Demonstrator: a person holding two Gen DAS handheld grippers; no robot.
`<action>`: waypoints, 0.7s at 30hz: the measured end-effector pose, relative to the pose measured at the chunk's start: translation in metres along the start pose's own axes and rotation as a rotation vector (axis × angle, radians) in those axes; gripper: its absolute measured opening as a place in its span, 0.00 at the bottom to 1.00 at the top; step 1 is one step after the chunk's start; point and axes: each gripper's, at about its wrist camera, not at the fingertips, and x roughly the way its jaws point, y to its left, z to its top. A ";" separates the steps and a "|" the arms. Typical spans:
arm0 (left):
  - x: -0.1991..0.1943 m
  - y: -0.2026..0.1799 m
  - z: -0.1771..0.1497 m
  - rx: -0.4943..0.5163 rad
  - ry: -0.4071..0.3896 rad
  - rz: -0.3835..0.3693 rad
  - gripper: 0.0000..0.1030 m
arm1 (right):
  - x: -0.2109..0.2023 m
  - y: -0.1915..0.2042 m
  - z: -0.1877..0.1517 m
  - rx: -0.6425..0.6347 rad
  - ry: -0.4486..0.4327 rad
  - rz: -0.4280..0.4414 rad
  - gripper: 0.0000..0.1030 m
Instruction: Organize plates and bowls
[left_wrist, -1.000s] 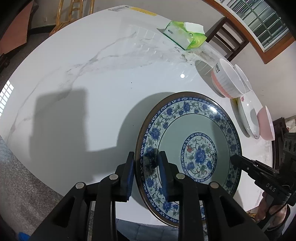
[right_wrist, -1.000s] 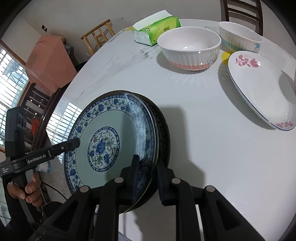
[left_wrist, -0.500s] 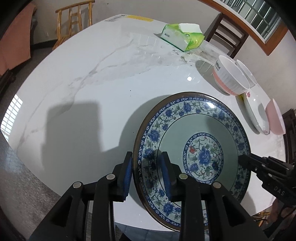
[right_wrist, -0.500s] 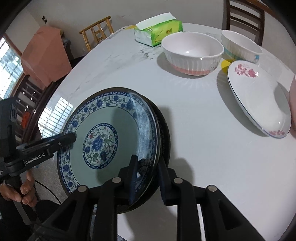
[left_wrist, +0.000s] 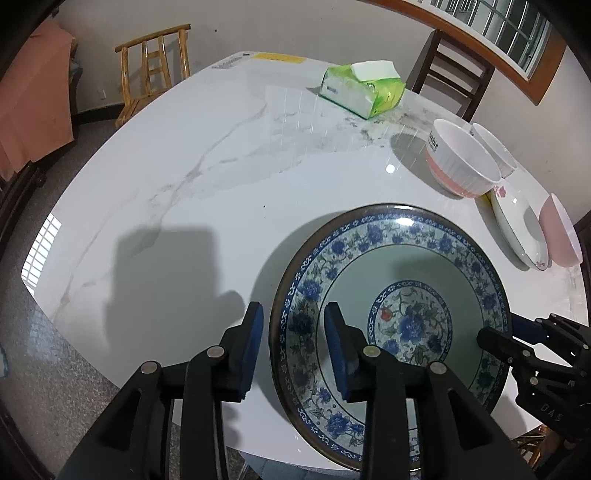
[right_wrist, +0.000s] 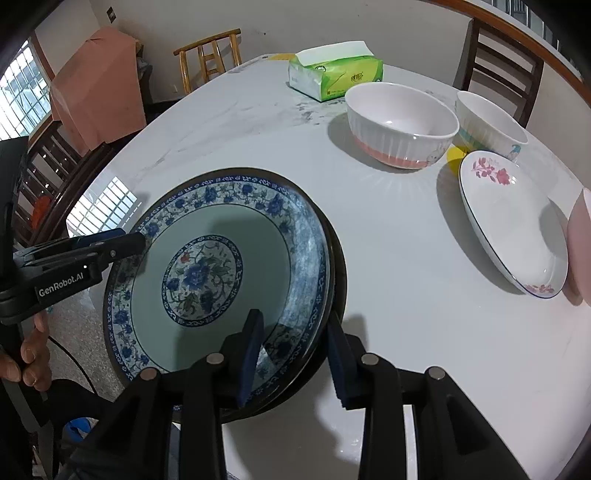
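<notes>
A blue-and-white floral plate (left_wrist: 399, 295) (right_wrist: 221, 266) lies on the white marble table (left_wrist: 184, 166), on top of a darker plate whose rim (right_wrist: 338, 280) shows at its right. My left gripper (left_wrist: 293, 332) is open, its jaws astride the plate's left rim without touching. My right gripper (right_wrist: 295, 343) is open too, its jaws astride the rims on the opposite side. A white-and-pink ribbed bowl (right_wrist: 400, 123), a second white bowl (right_wrist: 487, 125), a white flowered plate (right_wrist: 513, 225) and a pink bowl (right_wrist: 580, 240) stand further right.
A green tissue pack (left_wrist: 362, 90) (right_wrist: 336, 75) lies at the table's far side. Wooden chairs (left_wrist: 155, 70) (right_wrist: 498, 59) stand around the table. The stacked plates sit close to the near table edge (left_wrist: 258, 450).
Both grippers have opened and let go of the floral plate, which now rests on the dark plate. Both cameras have pulled back a little.
</notes>
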 end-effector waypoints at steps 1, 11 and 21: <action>-0.001 -0.001 0.000 0.001 -0.004 0.000 0.30 | 0.000 0.000 0.000 -0.001 -0.003 -0.003 0.33; -0.011 -0.006 0.001 -0.003 -0.051 0.016 0.40 | -0.011 0.009 -0.002 -0.075 -0.096 -0.061 0.37; -0.033 -0.051 0.007 0.060 -0.209 0.032 0.63 | -0.034 -0.058 -0.025 0.097 -0.203 -0.083 0.37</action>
